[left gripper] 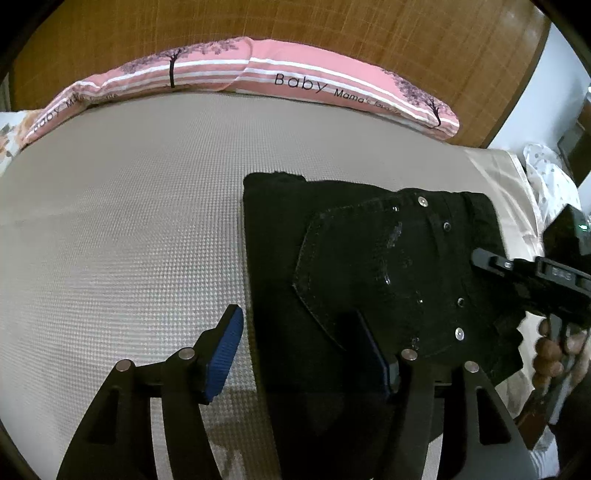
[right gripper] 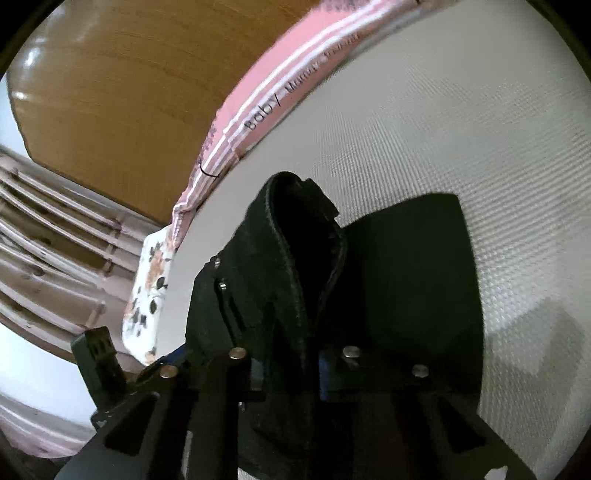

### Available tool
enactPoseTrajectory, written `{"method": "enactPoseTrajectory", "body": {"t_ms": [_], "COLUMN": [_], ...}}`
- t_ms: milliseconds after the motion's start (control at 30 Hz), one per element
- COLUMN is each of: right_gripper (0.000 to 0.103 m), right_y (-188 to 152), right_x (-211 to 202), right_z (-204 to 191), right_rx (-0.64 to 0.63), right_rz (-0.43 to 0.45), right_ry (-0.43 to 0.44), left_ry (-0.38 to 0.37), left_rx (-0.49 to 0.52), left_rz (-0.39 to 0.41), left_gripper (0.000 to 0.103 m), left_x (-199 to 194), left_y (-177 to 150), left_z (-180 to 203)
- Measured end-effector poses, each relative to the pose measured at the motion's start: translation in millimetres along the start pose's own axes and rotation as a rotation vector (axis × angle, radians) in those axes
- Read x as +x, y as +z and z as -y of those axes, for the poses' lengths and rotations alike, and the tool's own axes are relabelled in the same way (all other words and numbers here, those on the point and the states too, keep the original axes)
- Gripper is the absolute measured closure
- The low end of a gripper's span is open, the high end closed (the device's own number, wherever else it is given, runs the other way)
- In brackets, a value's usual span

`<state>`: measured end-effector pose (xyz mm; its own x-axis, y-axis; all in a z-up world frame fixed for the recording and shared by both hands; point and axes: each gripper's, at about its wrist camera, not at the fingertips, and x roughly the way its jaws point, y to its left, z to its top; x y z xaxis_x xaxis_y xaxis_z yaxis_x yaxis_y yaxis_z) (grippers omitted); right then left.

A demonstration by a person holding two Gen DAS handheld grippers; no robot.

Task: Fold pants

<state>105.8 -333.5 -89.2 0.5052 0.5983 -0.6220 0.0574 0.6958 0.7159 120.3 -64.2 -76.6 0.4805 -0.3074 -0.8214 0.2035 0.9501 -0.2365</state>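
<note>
Black jeans [left gripper: 369, 266] lie folded into a block on the grey textured bed cover [left gripper: 129, 221], back pocket and rivets up. My left gripper [left gripper: 295, 354] is open, one blue pad on the cover left of the jeans and the other over the fabric near the pocket. My right gripper [right gripper: 288, 369] is shut on the waistband end of the jeans [right gripper: 295, 266] and lifts that edge off the lower layer. It also shows in the left wrist view [left gripper: 491, 262] at the jeans' right edge.
A pink striped pillow [left gripper: 258, 79] lies along the wooden headboard [left gripper: 332, 26]. A floral pillow [right gripper: 147, 295] sits at the bed's edge. Beige bedding [left gripper: 513, 206] and a dotted cloth [left gripper: 546, 173] lie to the right of the jeans.
</note>
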Motion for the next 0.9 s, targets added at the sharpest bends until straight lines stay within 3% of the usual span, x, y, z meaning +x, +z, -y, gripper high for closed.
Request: {"method": "enactPoseTrajectory", "body": {"t_ms": [133, 267, 400, 467, 600, 900], "right_gripper": [0.093, 0.093, 0.093, 0.093, 0.076, 0.064], "right_y": [-6, -12, -13, -15, -19, -34], "right_x": [-23, -52, -68, -64, -58, -68], "right_z": [-23, -23, -2, 14, 26, 5], "right_rx": [-0.032, -0.032, 0.023, 0.037, 0.049, -0.063], "right_rz": [0.047, 0.1, 0.141, 0.117, 0.109, 0.096], "right_ry": [-0.057, -0.1, -0.154, -0.184, -0.251, -0.384], "left_ry": [0.014, -0.025, -0.046, -0.036, 0.059, 0.082], "left_rx": [0.038, 0.039, 0.073, 0.099, 0.176, 0.192], "left_rz": [0.034, 0.062, 0.068, 0.047, -0.024, -0.035], "left_gripper": [0.041, 0.041, 0.041, 0.041, 0.041, 0.041], "left_x": [-11, -22, -23, -16, 9, 11], "left_y": [3, 7, 9, 9, 2, -6], "left_z": [6, 10, 21, 28, 41, 44]}}
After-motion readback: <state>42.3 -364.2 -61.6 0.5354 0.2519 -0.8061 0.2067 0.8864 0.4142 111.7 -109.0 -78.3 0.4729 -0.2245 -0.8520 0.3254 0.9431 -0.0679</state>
